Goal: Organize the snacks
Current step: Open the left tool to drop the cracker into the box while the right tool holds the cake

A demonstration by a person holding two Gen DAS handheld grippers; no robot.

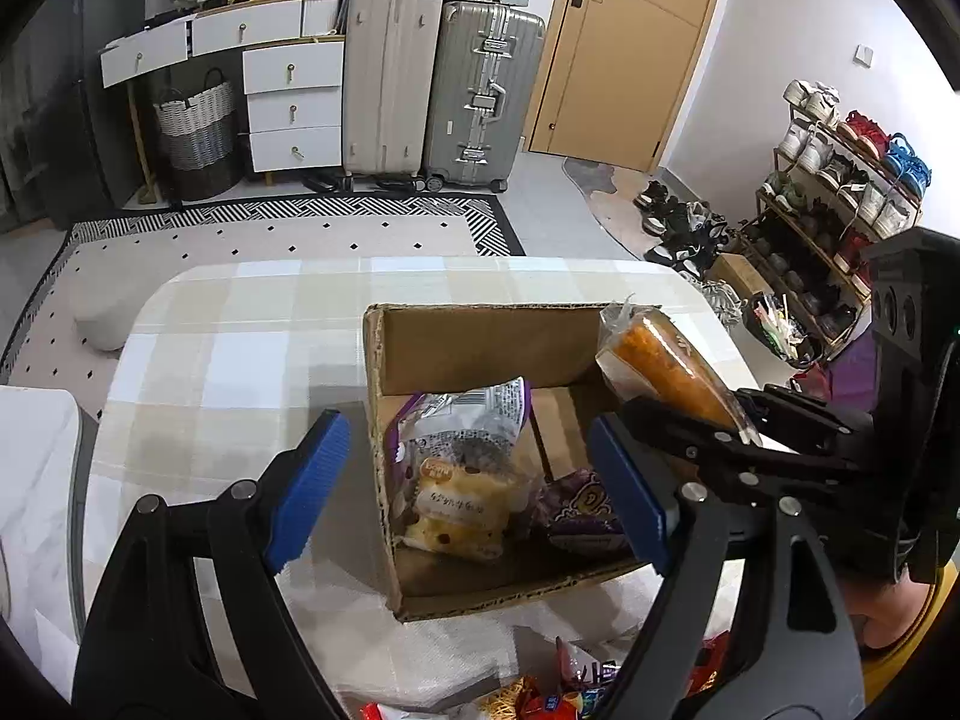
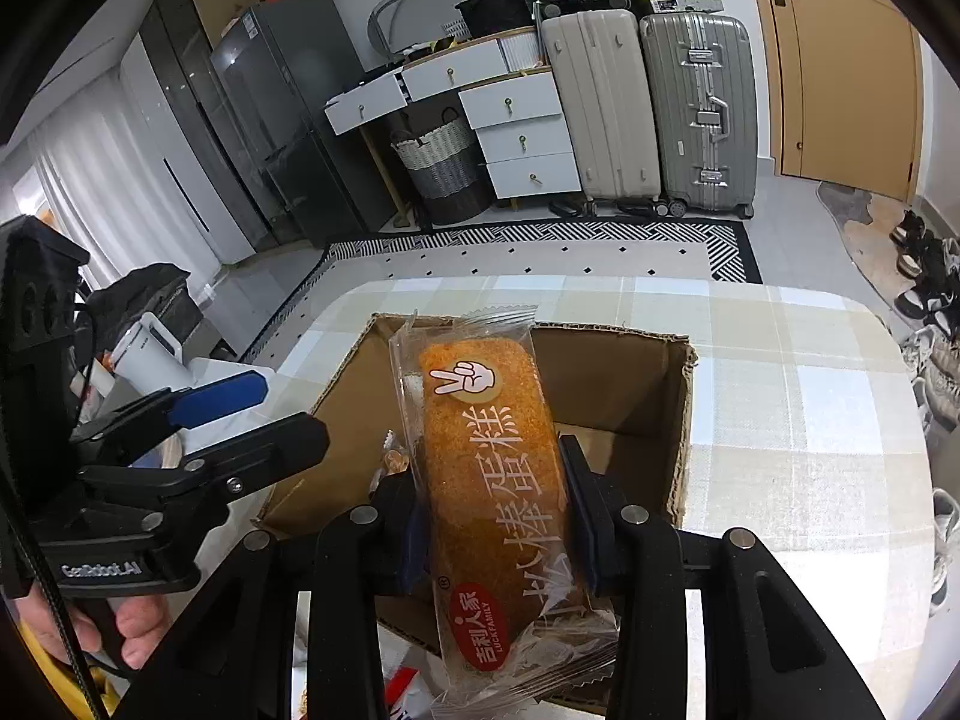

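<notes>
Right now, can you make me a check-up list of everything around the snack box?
Surface: table with a checked cloth, white paper under the box's near edge.
Job's things: open cardboard box holding a yellow cake pack and a purple packet; an orange cake bar held above the box.
Clutter: red and yellow wrappers at the table's near edge.
Grippers: left tool open, nothing between its pads; right tool shut on the orange cake bar.
Cables: a black cord by the hand holding the left tool.
Surroundings: suitcases, white drawers, woven basket, door, shoe rack, rug.
</notes>
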